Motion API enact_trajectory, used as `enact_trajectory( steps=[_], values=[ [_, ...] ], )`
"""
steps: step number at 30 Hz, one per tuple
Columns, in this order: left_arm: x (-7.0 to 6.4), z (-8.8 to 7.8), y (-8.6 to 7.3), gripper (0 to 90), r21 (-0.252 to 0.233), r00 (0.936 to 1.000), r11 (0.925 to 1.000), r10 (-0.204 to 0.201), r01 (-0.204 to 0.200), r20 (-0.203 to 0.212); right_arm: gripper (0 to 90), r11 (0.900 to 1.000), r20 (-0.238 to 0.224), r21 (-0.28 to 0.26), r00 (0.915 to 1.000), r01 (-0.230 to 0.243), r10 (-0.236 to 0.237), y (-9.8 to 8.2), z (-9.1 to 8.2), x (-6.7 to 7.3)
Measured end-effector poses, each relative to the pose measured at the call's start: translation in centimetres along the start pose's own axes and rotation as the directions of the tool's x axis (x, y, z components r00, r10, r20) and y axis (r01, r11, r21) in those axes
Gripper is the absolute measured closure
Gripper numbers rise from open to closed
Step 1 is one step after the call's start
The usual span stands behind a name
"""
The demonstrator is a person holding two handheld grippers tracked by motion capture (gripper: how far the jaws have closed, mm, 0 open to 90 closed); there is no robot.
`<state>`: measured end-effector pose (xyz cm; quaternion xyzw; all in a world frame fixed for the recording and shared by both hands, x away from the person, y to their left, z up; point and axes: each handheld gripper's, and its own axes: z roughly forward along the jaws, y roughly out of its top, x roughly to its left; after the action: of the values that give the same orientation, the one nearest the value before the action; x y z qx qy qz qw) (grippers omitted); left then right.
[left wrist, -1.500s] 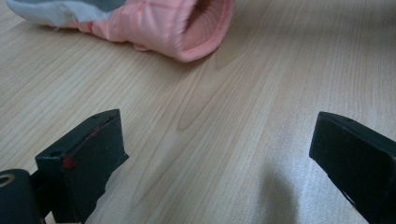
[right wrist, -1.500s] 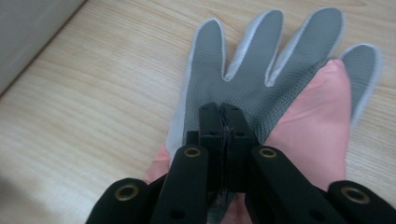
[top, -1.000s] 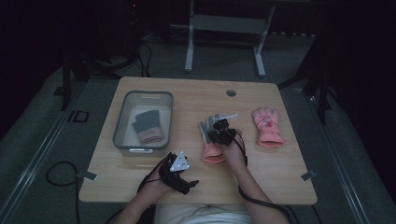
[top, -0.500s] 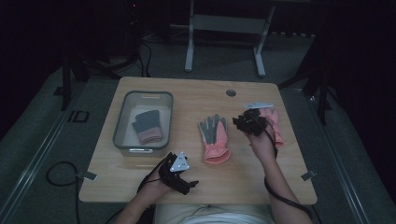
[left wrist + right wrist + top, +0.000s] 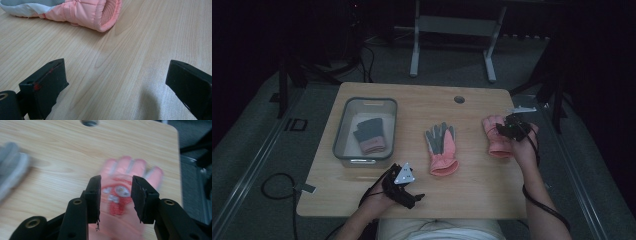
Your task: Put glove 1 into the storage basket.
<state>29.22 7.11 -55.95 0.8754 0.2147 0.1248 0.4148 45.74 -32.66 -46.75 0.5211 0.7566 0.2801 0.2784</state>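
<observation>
With our left gripper [image 5: 404, 186] resting open at the table's [image 5: 472, 190] near edge, we hover our right gripper [image 5: 511, 128], jaws just parting and empty, over the pink glove [image 5: 495, 142] by the right edge, next lowering to pinch it.

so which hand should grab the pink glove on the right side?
Right. The right gripper hangs over that pink glove, jaws just opening, nothing between them. The left gripper sits far off at the near table edge.

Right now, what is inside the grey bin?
The bin holds one dark grey glove with a pink cuff, lying flat on its floor. Whether anything lies under that glove cannot be seen, because the glove covers it.
</observation>
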Motion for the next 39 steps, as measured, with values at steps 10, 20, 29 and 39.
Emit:
enact_trajectory(
  steps=[10,20,29,39],
  values=[
    [0.0,0.0,0.0,2.9,0.002,1.0000,1.0000,0.003,-0.003,0.005,56.8,0.998,0.001,0.060,0.9996,-0.029,0.029,-1.5,2.5,-0.9],
    [0.0,0.1,-0.1,2.9,0.007,1.0000,1.0000,0.005,-0.005,0.008,81.1,0.994,0.019,0.073,0.9966,-0.082,0.081,-3.1,4.5,-1.2],
    [0.0,0.0,0.0,2.9,0.006,1.0000,1.0000,0.005,-0.005,0.007,88.6,0.996,-0.011,0.016,0.9959,-0.089,0.090,-2.1,1.3,-0.1],
    [-0.1,0.0,0.0,2.9,0.007,1.0000,1.0000,0.006,-0.006,0.006,88.7,0.997,-0.089,-0.071,0.9959,-0.026,0.020,-2.2,-4.8,4.7]
  ],
)
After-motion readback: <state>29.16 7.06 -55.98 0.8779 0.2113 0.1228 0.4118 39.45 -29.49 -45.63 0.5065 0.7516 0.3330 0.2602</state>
